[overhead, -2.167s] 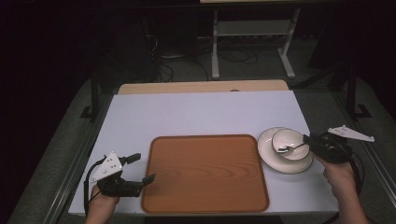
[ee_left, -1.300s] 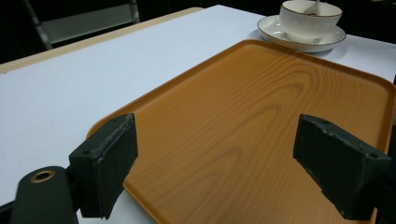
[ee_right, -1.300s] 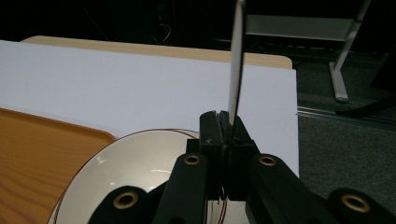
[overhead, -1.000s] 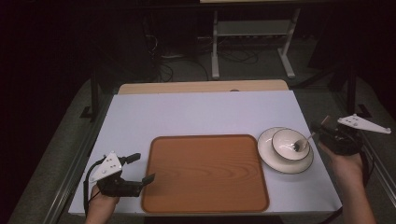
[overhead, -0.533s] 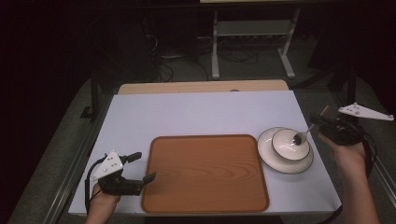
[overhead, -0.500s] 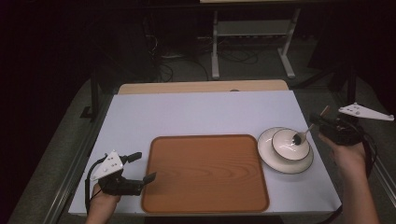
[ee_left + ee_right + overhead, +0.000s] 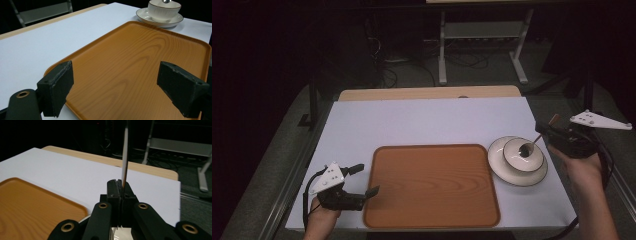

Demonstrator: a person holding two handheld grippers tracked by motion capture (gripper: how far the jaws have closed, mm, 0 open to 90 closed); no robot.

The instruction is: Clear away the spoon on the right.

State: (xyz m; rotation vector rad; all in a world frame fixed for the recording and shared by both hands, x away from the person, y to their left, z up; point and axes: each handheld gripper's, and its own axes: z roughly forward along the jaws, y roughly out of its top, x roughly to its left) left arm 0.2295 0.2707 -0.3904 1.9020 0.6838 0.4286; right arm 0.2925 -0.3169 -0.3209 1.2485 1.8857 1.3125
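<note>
A white bowl [image 7: 523,155] stands on a white saucer [image 7: 512,175] at the table's right, also seen far off in the left gripper view as bowl [image 7: 163,10] on saucer [image 7: 160,22]. A metal spoon [image 7: 531,143] slants up out of the bowl, its scoop end inside it. My right gripper [image 7: 546,131] is shut on the spoon's handle [image 7: 124,157], just right of the bowl and above the table. At the front left my left gripper [image 7: 364,180] is open, low at the left edge of a wooden tray [image 7: 432,185], with nothing between its jaws.
The tray [image 7: 140,62] lies in the middle of the white table [image 7: 422,120], its right edge close to the saucer. A wooden strip [image 7: 427,93] runs along the table's far edge. Metal stand legs [image 7: 482,45] and cables lie on the dark floor behind.
My right gripper has drawn back to the right and risen a little with the spoon, tilting the handle up out of the bowl. The left gripper has stayed put.
</note>
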